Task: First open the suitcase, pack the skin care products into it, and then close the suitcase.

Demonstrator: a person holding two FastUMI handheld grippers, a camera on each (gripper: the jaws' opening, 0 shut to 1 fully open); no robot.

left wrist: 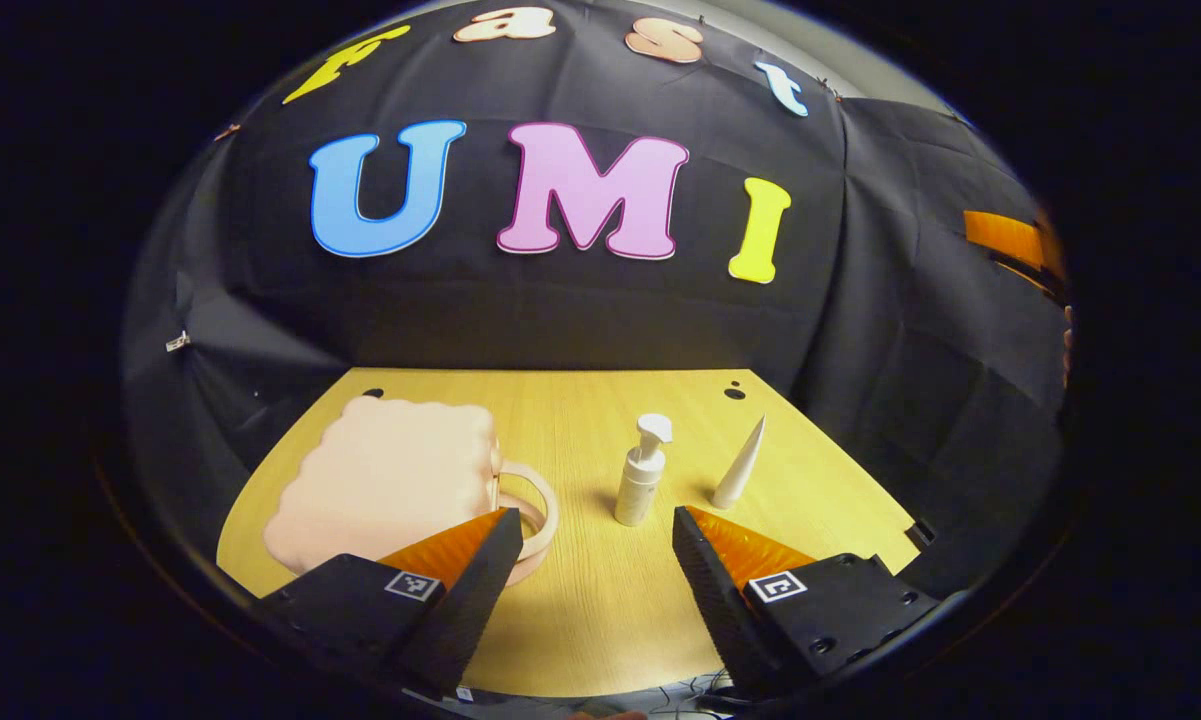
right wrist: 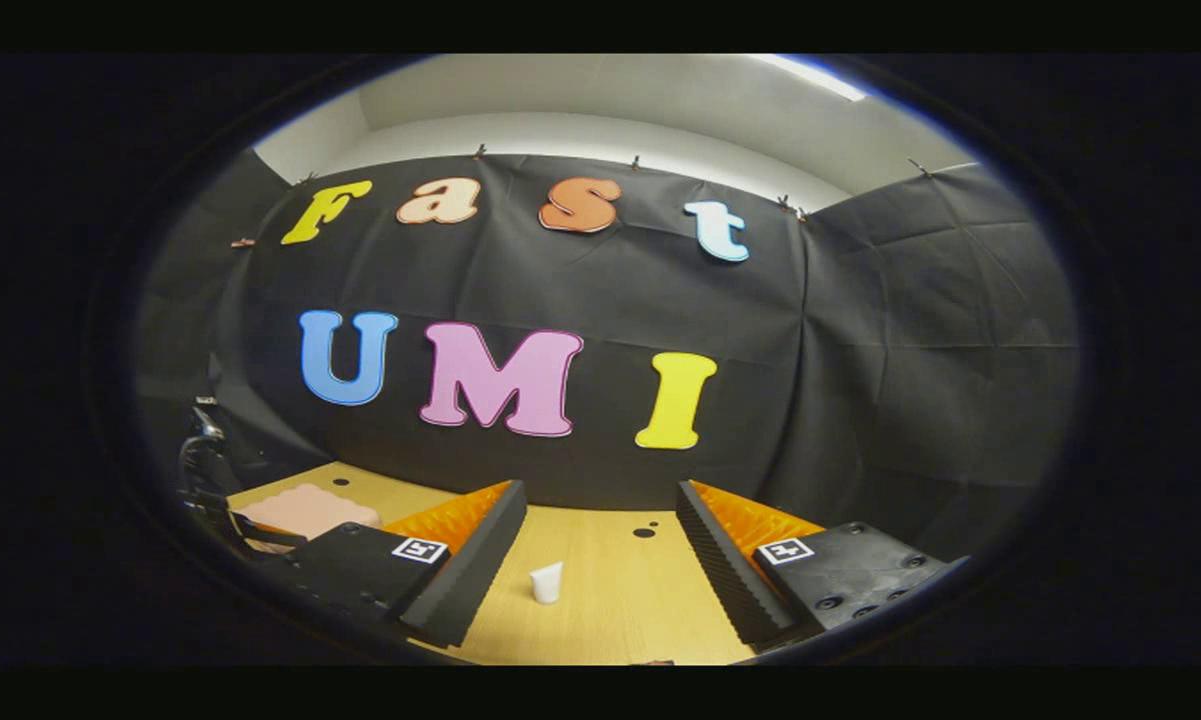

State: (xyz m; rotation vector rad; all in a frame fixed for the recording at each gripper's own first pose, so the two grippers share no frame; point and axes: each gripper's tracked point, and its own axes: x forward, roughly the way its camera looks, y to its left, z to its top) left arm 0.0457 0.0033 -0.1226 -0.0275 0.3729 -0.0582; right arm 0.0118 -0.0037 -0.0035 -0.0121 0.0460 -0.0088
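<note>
- Left hand-held gripper: fingers spread apart, nothing between them, hovering above the near edge of the desk.
- Right hand-held gripper: fingers likewise apart, holding nothing, above the desk.
- Suitcase: pale pink, closed, lying flat at desk left, its handle facing the bottles.
- Pump bottle: white, upright, mid-desk, right of the suitcase.
- Cone-shaped tube: white, standing just right of the pump bottle, apart from it.
</note>
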